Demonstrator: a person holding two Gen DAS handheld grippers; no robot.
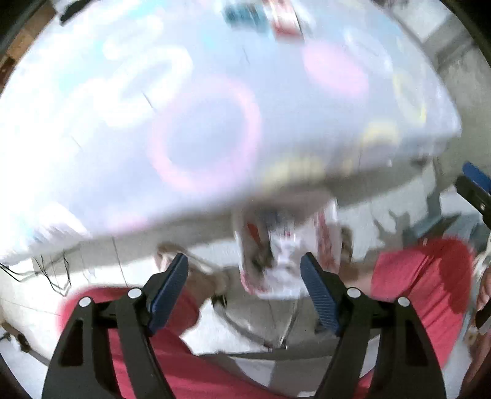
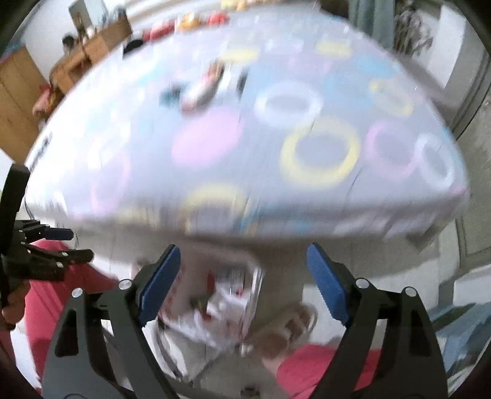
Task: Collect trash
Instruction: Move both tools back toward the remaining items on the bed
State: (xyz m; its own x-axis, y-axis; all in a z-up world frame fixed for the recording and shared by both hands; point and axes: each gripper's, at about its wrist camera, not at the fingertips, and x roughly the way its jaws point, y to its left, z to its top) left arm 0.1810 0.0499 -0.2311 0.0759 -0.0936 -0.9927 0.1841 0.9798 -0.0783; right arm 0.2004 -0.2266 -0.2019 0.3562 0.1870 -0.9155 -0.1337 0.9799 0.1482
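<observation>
Both views are motion-blurred. My left gripper [image 1: 244, 267] is open and empty, held in front of the table's near edge, above a bag or bin of wrappers [image 1: 288, 251] on the floor under the table. My right gripper [image 2: 242, 261] is open and empty over the same trash container [image 2: 221, 300]. Some wrappers [image 2: 202, 89] lie on the far middle of the table with the ring-patterned cloth [image 2: 307, 153]; they also show at the top of the left wrist view [image 1: 264, 18]. The left gripper shows at the left edge of the right wrist view [image 2: 52, 245].
The person's red-trousered legs [image 1: 423, 282] flank the container, and a sandalled foot [image 2: 288, 328] stands beside it. Wooden furniture [image 2: 18, 86] stands at the far left. Several small coloured things [image 2: 190, 21] line the table's far edge. The floor is pale tile.
</observation>
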